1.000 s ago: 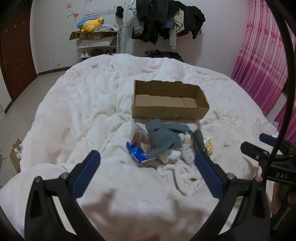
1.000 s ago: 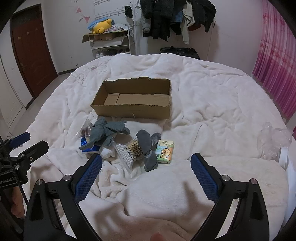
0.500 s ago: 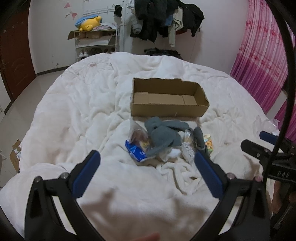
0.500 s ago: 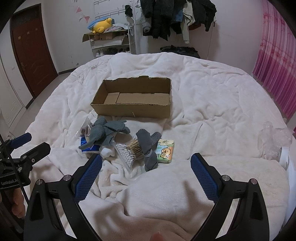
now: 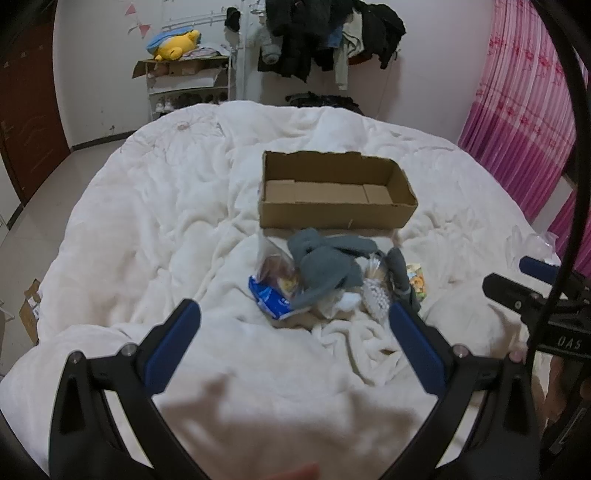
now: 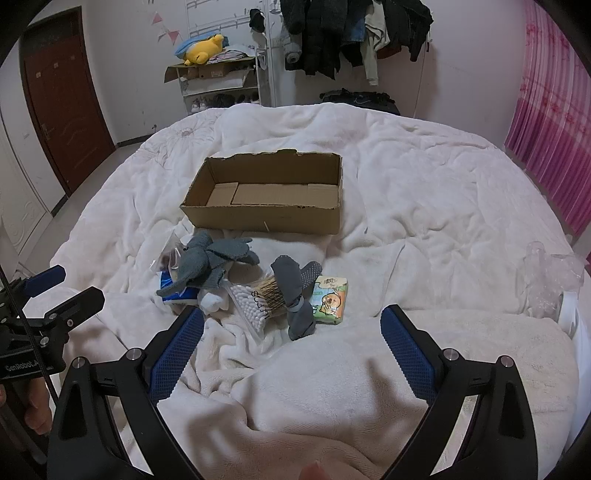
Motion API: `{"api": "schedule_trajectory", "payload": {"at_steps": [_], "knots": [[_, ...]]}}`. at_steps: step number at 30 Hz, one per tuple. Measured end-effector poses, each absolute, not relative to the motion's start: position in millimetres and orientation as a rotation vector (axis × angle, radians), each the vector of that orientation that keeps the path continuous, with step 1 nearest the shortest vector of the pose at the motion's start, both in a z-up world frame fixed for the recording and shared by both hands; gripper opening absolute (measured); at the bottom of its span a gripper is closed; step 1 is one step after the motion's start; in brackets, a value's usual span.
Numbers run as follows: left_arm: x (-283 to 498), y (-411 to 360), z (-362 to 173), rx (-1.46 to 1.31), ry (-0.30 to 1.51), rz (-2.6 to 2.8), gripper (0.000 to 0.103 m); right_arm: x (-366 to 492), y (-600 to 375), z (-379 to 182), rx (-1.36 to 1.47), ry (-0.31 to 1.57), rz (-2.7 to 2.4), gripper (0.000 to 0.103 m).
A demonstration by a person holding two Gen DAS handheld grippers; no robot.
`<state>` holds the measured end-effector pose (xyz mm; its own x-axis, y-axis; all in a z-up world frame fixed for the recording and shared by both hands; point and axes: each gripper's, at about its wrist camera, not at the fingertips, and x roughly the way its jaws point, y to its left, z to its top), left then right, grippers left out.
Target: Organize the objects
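Hidden: blue packet mostly under fuzzy grey sock, at 9 o'clock of cotton swab bag.
Tongs: left tongs and right tongs wide apart, empty.
Box: cardboard box, torn rim.

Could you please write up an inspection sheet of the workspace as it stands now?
Surface: white blanket on a bed, rumpled.
Job's things: cardboard box open, nothing seen inside; in front of it a pile: grey cloth, cotton swabs bag, dark sock, tissue pack, blue packet.
Clutter: crumpled clear plastic at the bed's right edge.
Grippers: left gripper and right gripper both open, holding nothing, short of the pile.
Cables: a thin black cable by the right gripper.
Surroundings: clothes rack, shelf with a yellow plush toy, pink curtain, brown door.
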<state>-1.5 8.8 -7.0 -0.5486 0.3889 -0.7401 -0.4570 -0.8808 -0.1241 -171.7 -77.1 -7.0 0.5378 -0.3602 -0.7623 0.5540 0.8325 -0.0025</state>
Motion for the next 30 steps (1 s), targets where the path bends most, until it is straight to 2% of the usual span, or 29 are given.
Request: {"api": "schedule_trajectory", "payload": {"at_steps": [11,12,30], "knots": [[-1.1,8.7,-6.8,-1.113,0.127,2.378,0.103,-171.5,-76.6,-7.3,0.264,0.841,-0.573,0.098],[-1.0,8.6,-6.8,-1.054,0.210,2.208,0.103,-171.8,-77.0,-7.1,0.264,0.841,-0.574,0.098],[-3.8,9.1,-4.0,-1.036,0.230,2.166,0.103,-170.8,-77.3,-7.9,0.281,0.839,-0.604,0.098]]}}
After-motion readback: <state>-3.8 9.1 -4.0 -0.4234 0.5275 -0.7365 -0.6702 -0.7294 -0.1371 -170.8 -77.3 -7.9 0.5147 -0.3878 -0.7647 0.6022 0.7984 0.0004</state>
